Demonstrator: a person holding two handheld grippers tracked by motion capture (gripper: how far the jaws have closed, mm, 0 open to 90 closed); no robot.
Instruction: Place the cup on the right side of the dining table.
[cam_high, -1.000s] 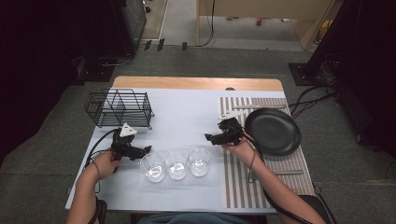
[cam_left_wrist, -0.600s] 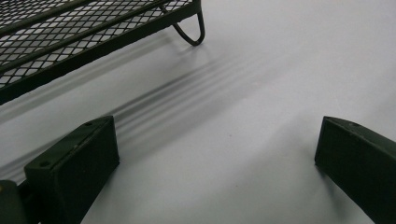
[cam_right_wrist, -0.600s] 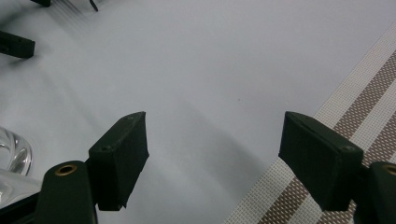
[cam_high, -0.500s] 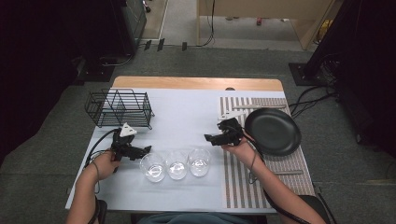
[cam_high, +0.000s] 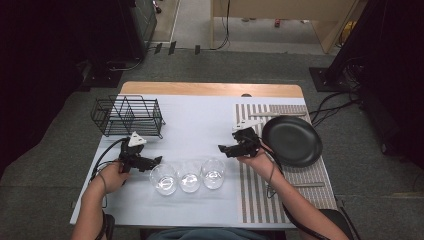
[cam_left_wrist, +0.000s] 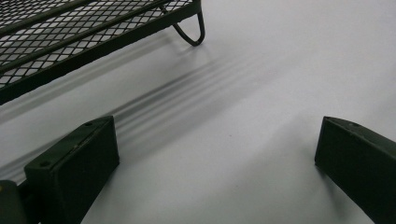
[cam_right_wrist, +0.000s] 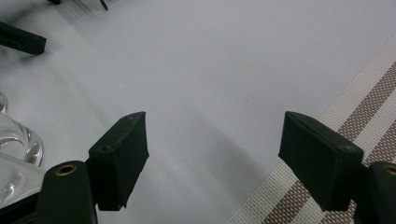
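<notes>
Your left gripper (cam_high: 155, 161) jaws wide, empty, just left of the three clear round glasses (cam_high: 189, 176) | your right gripper (cam_high: 223, 148) jaws apart, empty, just up-right of the glasses | black wire rack (cam_high: 127, 116) cut off in left gripper view | matte black pan (cam_high: 292, 140) right of glasses on striped woven mat (cam_high: 300, 186) | smooth pale table cover (cam_high: 200, 120), grey carpet beyond.

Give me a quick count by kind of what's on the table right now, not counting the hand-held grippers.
Clear glasses: 3
Black wire rack: 1
Black pan: 1
Striped mat: 1
Total: 6
</notes>
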